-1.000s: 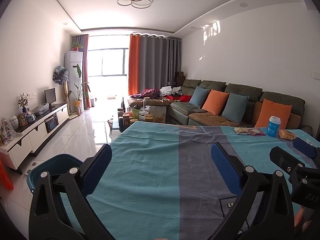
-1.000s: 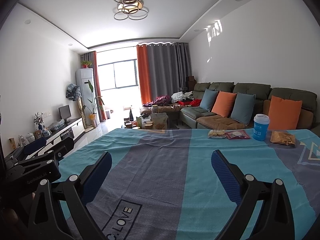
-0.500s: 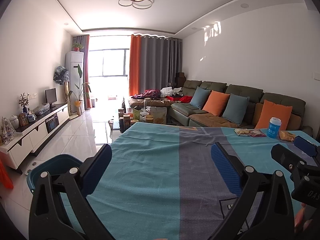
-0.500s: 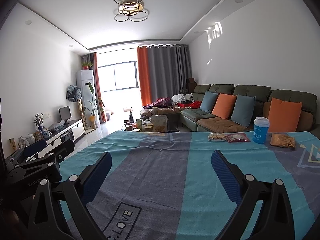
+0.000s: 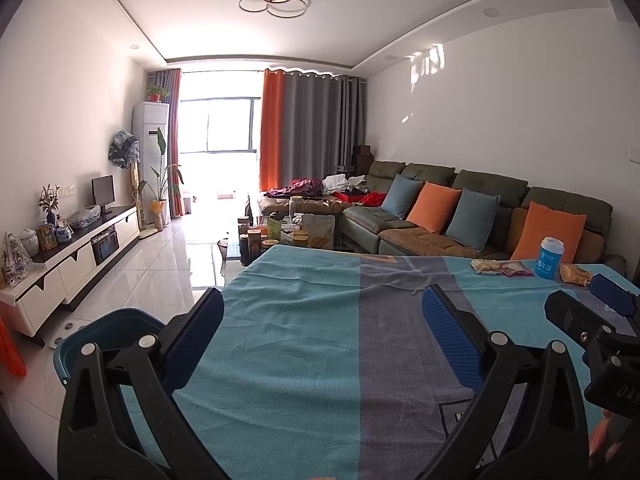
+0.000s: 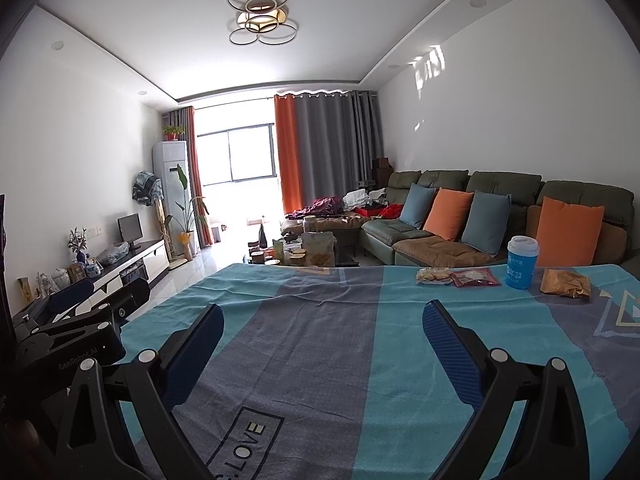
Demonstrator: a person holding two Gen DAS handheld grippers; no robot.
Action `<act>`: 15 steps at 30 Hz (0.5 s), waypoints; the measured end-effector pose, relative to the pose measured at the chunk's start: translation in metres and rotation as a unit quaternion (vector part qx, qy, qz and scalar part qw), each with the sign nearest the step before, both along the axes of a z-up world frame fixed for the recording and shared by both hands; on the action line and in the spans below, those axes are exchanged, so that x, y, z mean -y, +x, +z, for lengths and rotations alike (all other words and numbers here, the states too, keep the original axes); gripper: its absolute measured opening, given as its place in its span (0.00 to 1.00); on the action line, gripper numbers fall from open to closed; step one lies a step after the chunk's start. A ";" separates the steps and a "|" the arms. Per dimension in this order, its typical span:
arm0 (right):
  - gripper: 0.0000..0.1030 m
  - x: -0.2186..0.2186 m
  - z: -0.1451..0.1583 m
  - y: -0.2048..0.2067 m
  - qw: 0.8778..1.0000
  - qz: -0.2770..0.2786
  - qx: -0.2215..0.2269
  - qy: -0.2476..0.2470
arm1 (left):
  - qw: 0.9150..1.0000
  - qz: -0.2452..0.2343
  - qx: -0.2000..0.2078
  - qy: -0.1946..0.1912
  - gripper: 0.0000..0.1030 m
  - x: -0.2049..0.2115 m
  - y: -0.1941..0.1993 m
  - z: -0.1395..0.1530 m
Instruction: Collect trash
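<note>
The trash lies at the far right of a table with a teal and grey cloth [image 6: 320, 340]: a pale snack packet [image 6: 434, 277], a red packet [image 6: 476, 279], a blue cup with a white lid [image 6: 521, 262] and a crumpled yellow-brown bag [image 6: 566, 283]. They also show small in the left wrist view: the packets [image 5: 502, 268], the cup [image 5: 551, 258] and the bag [image 5: 575, 274]. My left gripper [image 5: 320, 312] and right gripper [image 6: 322, 322] are both open and empty above the near part of the cloth, well short of the trash.
A dark blue bin [image 5: 108, 336] stands on the floor at the table's left. A green sofa with cushions [image 6: 480, 216] lies behind the table on the right. A cluttered coffee table [image 5: 288, 232] and a white TV cabinet [image 5: 76, 252] are farther off.
Both views have tilted slightly, so the table and trash sit a little lower in frame. Both grippers stay open and empty.
</note>
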State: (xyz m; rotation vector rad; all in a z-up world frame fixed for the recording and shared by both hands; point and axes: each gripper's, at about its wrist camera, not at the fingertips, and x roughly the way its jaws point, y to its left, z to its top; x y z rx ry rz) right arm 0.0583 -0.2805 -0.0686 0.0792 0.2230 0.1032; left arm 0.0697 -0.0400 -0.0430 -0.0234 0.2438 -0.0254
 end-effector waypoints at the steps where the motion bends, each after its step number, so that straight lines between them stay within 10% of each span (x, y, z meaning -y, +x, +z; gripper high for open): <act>1: 0.93 0.000 0.000 0.001 1.000 0.001 -0.001 0.001 | 1.000 0.000 0.000 0.000 0.95 0.000 0.000 0.000; 15: 0.93 0.003 0.001 -0.001 1.000 -0.003 0.002 0.001 | 1.000 -0.002 0.000 -0.001 0.95 0.001 0.001 0.001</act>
